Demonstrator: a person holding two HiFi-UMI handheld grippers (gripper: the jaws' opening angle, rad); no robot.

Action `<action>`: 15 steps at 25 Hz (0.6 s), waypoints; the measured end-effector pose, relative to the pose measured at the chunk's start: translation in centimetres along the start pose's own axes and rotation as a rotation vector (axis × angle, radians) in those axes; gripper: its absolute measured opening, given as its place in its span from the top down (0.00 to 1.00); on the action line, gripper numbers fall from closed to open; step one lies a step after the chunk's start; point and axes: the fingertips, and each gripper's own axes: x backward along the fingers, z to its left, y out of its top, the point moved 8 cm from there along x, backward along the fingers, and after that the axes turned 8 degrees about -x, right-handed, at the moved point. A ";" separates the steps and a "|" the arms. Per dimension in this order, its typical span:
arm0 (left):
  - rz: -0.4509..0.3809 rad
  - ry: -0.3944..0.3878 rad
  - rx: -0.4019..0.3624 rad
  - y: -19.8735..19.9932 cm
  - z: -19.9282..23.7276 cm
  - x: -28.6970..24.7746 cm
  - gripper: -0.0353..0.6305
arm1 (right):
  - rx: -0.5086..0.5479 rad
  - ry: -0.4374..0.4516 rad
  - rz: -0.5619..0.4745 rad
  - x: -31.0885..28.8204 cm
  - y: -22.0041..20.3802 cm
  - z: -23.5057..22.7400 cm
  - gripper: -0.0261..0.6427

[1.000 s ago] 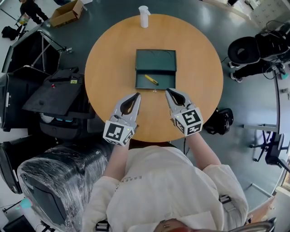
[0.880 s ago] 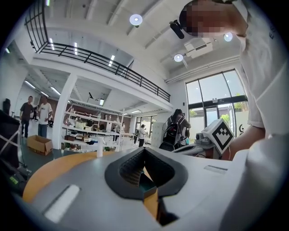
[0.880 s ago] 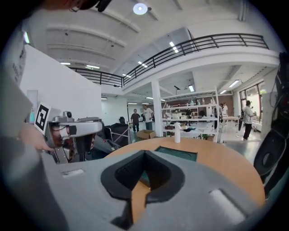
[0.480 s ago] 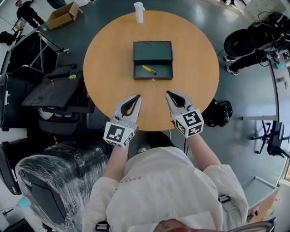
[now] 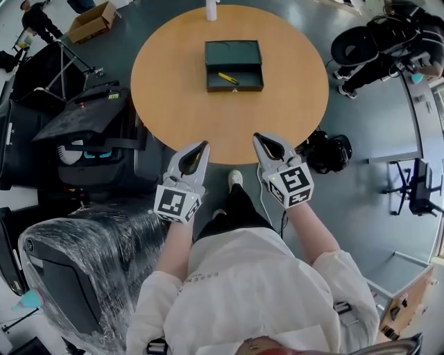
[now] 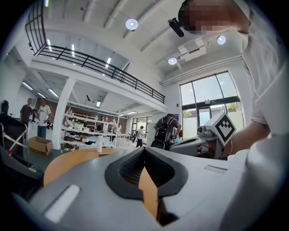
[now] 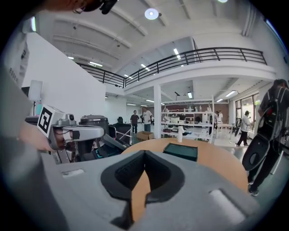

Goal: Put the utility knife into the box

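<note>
The knife (image 5: 228, 78) lies inside the open box (image 5: 233, 54), by its near wall. My left gripper (image 5: 205, 144) and right gripper (image 5: 255, 137) are closed on nothing, well short of the box. A careless reach in could, I think, knock the box and spill the knife.

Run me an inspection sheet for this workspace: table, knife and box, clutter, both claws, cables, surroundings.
Surface: round wooden table, mostly bare.
Job's things: green box open; yellow utility knife lies inside it.
Clutter: white bottle at the table's far edge.
Grippers: left claw and right claw both shut, empty, held off the table's near edge.
Cables: nothing seen on the tabletop.
Surroundings: cardboard box and black backpack on the floor; plastic-wrapped chair at the person's left.
</note>
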 end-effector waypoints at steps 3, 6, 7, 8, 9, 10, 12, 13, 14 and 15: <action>-0.004 -0.025 -0.001 -0.1 -1.5 2.2 0.92 | -0.011 -0.020 -0.009 2.0 -0.6 2.0 0.97; 0.000 -0.038 0.005 -0.2 -2.6 4.0 0.92 | -0.017 -0.041 0.001 3.8 -1.3 3.7 0.97; -0.002 -0.040 0.007 0.0 -2.9 4.5 0.92 | -0.014 -0.047 0.006 4.3 -1.5 4.2 0.97; -0.004 -0.041 0.008 0.1 -3.1 5.0 0.92 | -0.011 -0.052 0.009 4.7 -1.7 4.7 0.97; -0.006 -0.040 0.006 0.2 -3.2 5.5 0.92 | -0.012 -0.056 0.010 5.1 -1.9 5.2 0.97; -0.007 -0.038 0.004 0.4 -3.3 5.9 0.92 | -0.014 -0.058 0.010 5.3 -2.1 5.6 0.97; -0.011 -0.032 -0.005 0.7 -3.3 6.4 0.92 | -0.013 -0.057 0.012 5.6 -2.5 6.2 0.97; -0.013 -0.030 -0.010 0.8 -3.3 6.5 0.92 | -0.011 -0.054 0.017 5.7 -2.8 6.4 0.97; -0.013 -0.026 -0.013 0.9 -3.3 6.7 0.92 | -0.012 -0.051 0.022 5.8 -3.0 6.6 0.97; -0.014 -0.021 -0.016 1.0 -3.3 6.8 0.92 | -0.016 -0.048 0.025 5.9 -3.2 6.7 0.97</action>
